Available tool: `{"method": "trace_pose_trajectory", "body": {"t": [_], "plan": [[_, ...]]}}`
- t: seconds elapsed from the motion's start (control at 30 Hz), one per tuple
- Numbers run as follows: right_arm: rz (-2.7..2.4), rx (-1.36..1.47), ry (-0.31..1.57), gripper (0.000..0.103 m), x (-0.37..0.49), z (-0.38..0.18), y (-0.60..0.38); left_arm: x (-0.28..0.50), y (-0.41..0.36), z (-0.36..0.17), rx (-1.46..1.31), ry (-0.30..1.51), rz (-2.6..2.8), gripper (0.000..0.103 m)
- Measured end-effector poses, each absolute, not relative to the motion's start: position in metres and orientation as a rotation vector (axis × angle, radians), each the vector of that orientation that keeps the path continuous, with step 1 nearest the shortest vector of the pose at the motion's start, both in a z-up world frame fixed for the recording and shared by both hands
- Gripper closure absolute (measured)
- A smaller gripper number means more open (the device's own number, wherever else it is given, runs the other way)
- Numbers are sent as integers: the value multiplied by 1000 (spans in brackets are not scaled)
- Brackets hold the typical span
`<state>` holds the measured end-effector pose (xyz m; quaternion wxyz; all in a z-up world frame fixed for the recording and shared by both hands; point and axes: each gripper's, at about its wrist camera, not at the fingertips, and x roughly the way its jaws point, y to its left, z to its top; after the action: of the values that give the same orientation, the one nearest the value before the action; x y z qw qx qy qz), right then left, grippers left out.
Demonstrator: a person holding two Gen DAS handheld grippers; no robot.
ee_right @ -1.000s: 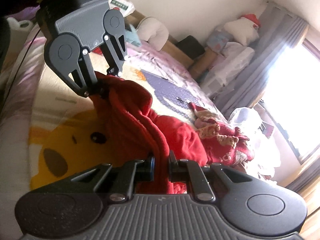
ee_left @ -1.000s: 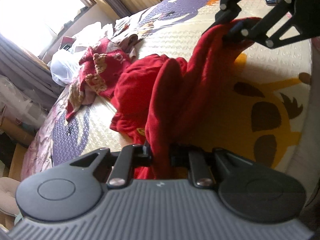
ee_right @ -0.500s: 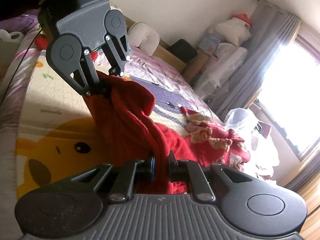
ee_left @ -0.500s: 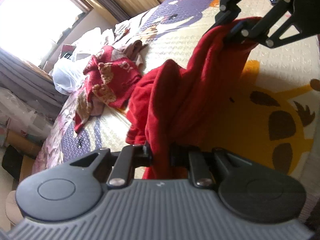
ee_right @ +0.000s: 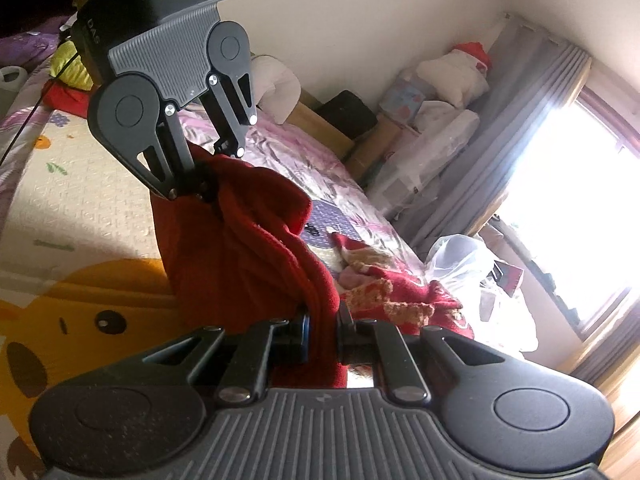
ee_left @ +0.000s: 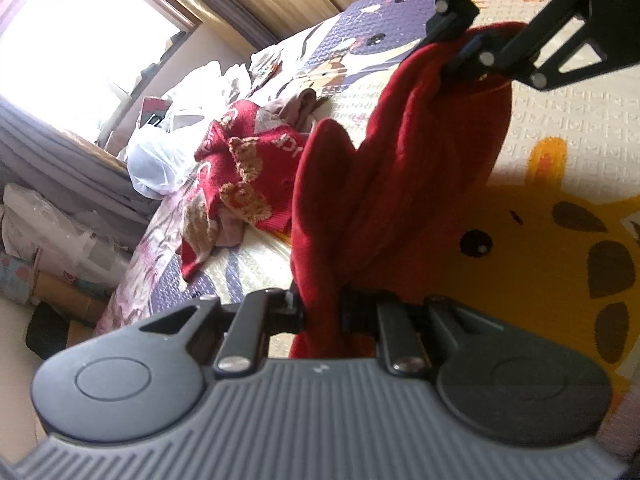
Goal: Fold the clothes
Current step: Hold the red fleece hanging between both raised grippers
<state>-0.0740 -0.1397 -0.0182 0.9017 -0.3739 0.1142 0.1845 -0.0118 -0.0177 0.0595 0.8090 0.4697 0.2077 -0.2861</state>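
A plain red garment [ee_left: 400, 184] hangs between my two grippers above the bed. My left gripper [ee_left: 320, 314] is shut on one edge of it at the bottom of the left wrist view. The right gripper [ee_left: 466, 66] grips the other edge at the upper right there. In the right wrist view my right gripper [ee_right: 322, 334] is shut on the red garment [ee_right: 240, 256], and the left gripper [ee_right: 208, 194] pinches its far end, upper left. The cloth sags in folds between them, off the mat.
A cream play mat [ee_left: 560, 128] with a yellow bear print covers the bed. A red patterned sweater [ee_left: 244, 176] lies crumpled further off, beside a white plastic bag [ee_left: 160, 160]. Boxes and bags [ee_right: 424, 128] are stacked by the wall near the bright window [ee_right: 580, 200].
Both grippers have risen with the red garment; its lower part has lifted off the mat and now hangs between them. The patterned sweater has stayed where it lay.
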Motion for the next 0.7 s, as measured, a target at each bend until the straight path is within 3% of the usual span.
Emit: {"method": "trace_pose_trajectory", "body": {"t": [0.4,0.7], "plan": [[320,-723,260,91,-26,-11,-153,31,-42,71,1115,451,-607,88],[258,-625,368,90,49,-30,-173,106,-75,57,1135,538,-616,83]]}}
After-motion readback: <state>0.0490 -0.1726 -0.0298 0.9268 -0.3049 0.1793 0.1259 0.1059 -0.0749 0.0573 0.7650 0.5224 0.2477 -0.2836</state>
